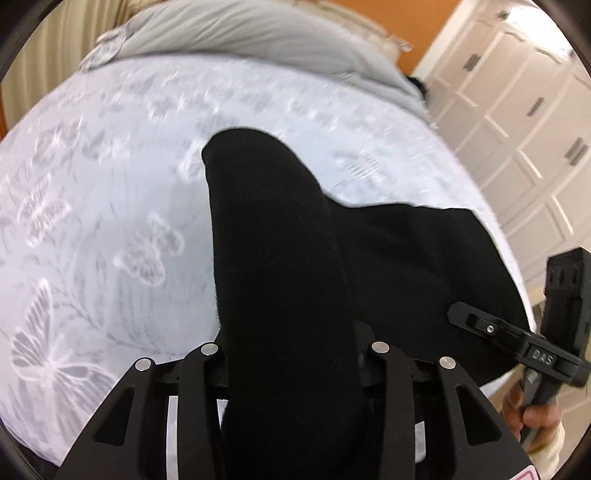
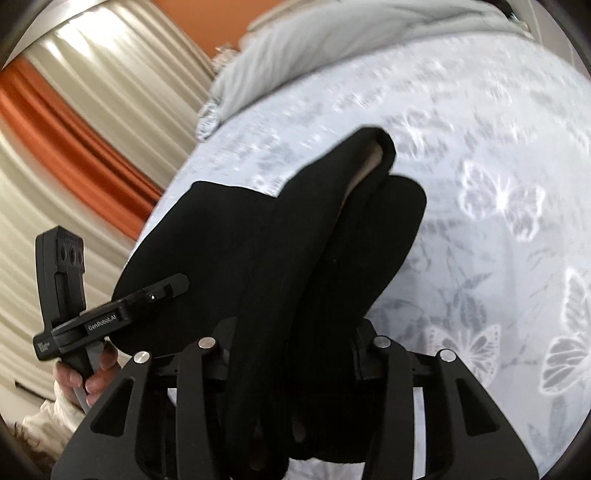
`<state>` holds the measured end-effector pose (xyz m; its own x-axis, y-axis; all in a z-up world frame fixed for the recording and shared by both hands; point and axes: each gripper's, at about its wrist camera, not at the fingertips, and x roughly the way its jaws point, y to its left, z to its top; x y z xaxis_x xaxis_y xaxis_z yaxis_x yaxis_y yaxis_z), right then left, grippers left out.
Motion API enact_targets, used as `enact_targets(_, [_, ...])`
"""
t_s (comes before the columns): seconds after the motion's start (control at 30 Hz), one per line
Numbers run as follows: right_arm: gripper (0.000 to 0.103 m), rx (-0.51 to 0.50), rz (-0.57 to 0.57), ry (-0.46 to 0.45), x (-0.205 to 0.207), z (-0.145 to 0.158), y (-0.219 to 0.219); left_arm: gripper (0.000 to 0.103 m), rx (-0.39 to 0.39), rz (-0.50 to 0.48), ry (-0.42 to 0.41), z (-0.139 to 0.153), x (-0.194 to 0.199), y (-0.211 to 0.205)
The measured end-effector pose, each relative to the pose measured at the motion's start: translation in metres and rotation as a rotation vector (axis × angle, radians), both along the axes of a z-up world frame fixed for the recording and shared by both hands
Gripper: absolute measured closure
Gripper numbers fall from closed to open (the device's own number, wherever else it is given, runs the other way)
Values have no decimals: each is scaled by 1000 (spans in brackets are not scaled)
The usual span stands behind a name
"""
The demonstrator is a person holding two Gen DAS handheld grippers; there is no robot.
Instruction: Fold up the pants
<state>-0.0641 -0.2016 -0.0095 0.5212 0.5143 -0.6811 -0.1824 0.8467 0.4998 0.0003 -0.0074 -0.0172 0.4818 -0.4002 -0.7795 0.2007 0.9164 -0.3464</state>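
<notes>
Black pants [image 1: 280, 258] hang lifted over the white butterfly-print bed [image 1: 110, 206]. My left gripper [image 1: 291, 354] is shut on a thick fold of the pants; the cloth covers its fingertips. My right gripper shows at the right of the left wrist view [image 1: 458, 310], its tip against the pants' edge. In the right wrist view the pants [image 2: 295, 258] are bunched in my right gripper [image 2: 295, 350], which is shut on them. A pale inner lining shows at the top fold. The left gripper [image 2: 181, 284] appears at the left, gripping the pants' other edge.
A grey pillow or blanket [image 1: 240, 33] lies at the head of the bed. White panelled wardrobe doors [image 1: 517, 122] stand to the right. Orange and cream curtains [image 2: 74, 122] hang to the left. The bed edge [image 1: 517, 277] is near the right gripper.
</notes>
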Motion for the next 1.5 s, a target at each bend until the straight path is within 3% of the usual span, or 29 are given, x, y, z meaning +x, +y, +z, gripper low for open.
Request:
enact_targets(0.1, [63,-5,15,-99,-17,33,2,67,-24,-31,-84,34,-18,2])
enact_targets(0.23, [63,-13,16,-268,-34,83,5,67,-9,-45,-267,83,-42,1])
enact_targets(0.43, [63,30,-30,-466,-25,145,-5,66,3,-22,-502,151,-54,-1])
enact_targets(0.63, [62,74,-58,-563,33,187,-16,65,-5,12,-637,202,-7,3])
enact_targets(0.8, [62,99,-82,-578,100,191,-28,64,41,34,-708,214,55,3])
enact_targets(0.97, [61,126,-114,-550,175,167,-36,62,60,50,-717,194,124,4])
enact_targets(1.13, [61,113,-148,-445,256,110,-38,62,9,66,-591,145,207,13])
enact_targets(1.23, [61,94,-158,-357,290,64,-37,62,15,86,-484,93,258,15])
enact_targets(1.43, [56,24,-159,-120,340,-51,-40,58,26,108,-260,-20,317,16])
enact_targets(1.5, [39,-56,-186,-28,348,-84,-49,51,46,147,-116,-70,330,23])
